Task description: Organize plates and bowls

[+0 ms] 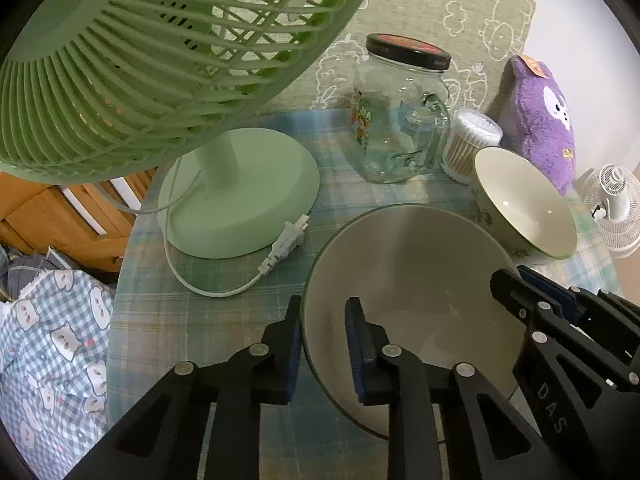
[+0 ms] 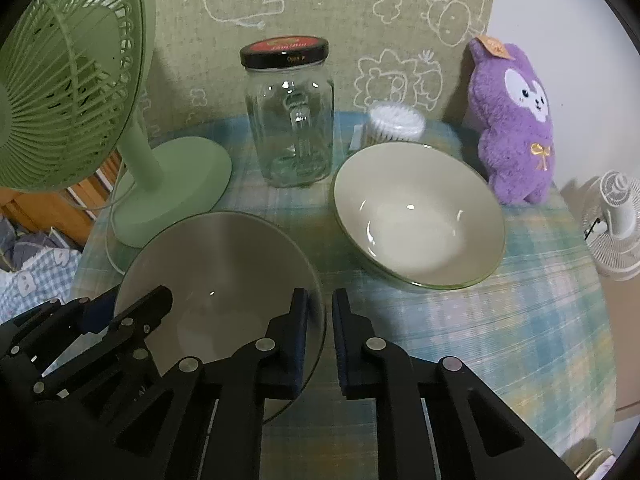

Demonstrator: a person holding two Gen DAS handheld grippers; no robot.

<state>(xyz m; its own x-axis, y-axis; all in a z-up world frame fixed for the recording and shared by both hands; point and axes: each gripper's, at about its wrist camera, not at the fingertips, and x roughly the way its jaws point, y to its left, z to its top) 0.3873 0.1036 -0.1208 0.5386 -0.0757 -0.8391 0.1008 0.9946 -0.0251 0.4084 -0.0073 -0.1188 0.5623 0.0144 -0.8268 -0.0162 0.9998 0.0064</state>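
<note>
Two cream bowls stand on the checked tablecloth of a round table. The near bowl (image 1: 420,280) (image 2: 224,272) is held from both sides. My left gripper (image 1: 324,340) (image 2: 128,304) is shut on its left rim, one pad outside and one inside. On the opposite rim my right gripper (image 2: 320,332) (image 1: 514,276) is shut in the same way. The far bowl (image 1: 524,208) (image 2: 416,216), with a green rim line, sits apart behind and to the right, untouched.
A green desk fan (image 1: 236,200) (image 2: 172,184) stands at the left, its cord and plug (image 1: 284,244) lying beside the near bowl. Behind are a lidded glass jar (image 2: 294,128), a tub of cotton swabs (image 2: 396,124) and a purple plush toy (image 2: 516,128). A white fan (image 2: 616,220) stands beyond the table's right edge.
</note>
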